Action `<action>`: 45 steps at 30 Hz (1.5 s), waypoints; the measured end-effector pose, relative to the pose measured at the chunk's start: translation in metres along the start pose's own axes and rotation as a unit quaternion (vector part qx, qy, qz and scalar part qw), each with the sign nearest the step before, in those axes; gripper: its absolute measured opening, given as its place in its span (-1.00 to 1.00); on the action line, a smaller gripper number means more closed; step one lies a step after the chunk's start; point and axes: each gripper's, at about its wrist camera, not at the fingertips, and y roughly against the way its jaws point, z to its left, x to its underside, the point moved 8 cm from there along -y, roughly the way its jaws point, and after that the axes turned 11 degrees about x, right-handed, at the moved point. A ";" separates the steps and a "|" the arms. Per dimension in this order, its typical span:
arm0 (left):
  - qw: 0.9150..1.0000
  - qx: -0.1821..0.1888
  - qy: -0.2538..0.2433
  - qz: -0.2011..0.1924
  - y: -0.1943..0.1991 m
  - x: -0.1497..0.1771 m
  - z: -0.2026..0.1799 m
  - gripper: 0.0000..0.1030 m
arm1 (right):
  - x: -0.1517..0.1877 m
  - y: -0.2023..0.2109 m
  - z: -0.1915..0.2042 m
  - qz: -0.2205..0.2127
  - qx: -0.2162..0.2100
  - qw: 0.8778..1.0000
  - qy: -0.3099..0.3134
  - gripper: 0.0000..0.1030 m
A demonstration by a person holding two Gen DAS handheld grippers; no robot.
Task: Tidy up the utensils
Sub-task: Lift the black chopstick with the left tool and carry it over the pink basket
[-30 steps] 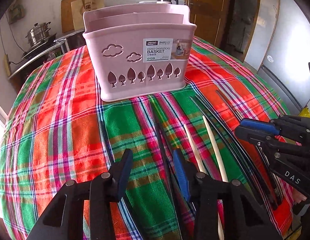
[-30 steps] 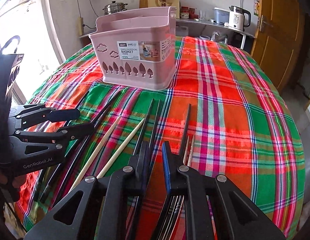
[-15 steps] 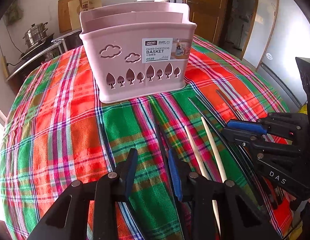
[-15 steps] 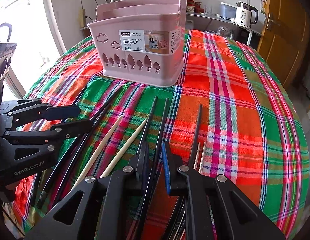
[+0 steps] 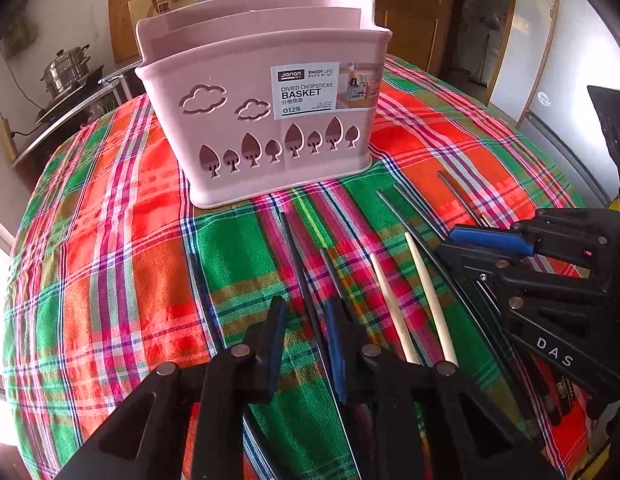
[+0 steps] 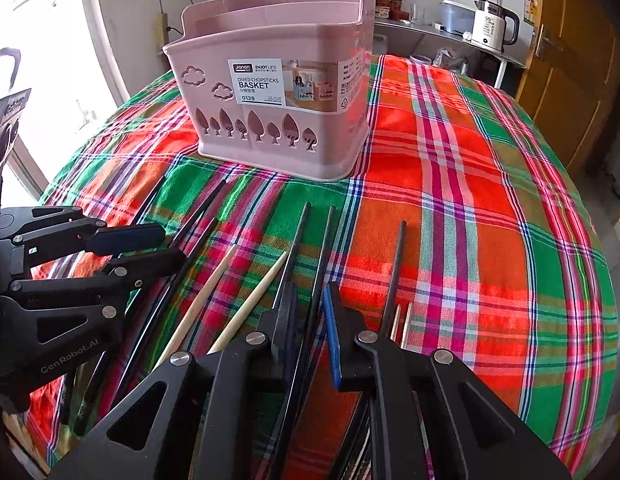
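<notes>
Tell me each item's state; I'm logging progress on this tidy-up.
Pink basket: upright on the cloth, no utensil showing in it.
Pale chopsticks: lying flat on the cloth, unsorted.
Left tongs: closing, black chopstick between them, not yet pinched.
Right tongs: closing, second black chopstick between them, not yet pinched.

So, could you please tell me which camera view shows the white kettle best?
The right wrist view: the kettle stands whole on the counter behind the table, body, handle and spout all clear. The left wrist view shows only a kettle's dark lid and spout peeking over the basket rim, the rest hidden.
</notes>
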 end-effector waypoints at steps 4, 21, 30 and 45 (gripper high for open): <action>1.000 0.007 0.003 0.003 -0.003 -0.003 -0.004 -0.85 | -0.001 0.001 0.001 0.001 -0.012 1.000 -0.006 -0.87; 0.991 0.058 -0.005 -0.119 0.120 -0.041 -0.030 -0.90 | -0.041 0.112 -0.016 -0.120 -0.052 0.991 -0.041 -0.89; 0.984 0.058 -0.001 -0.167 0.172 -0.065 -0.026 -0.91 | -0.060 0.150 -0.027 -0.169 -0.058 0.982 -0.054 -0.89; 0.976 0.063 0.021 -0.206 0.223 -0.128 0.003 -0.91 | -0.125 0.194 -0.033 -0.234 -0.075 0.967 -0.066 -0.90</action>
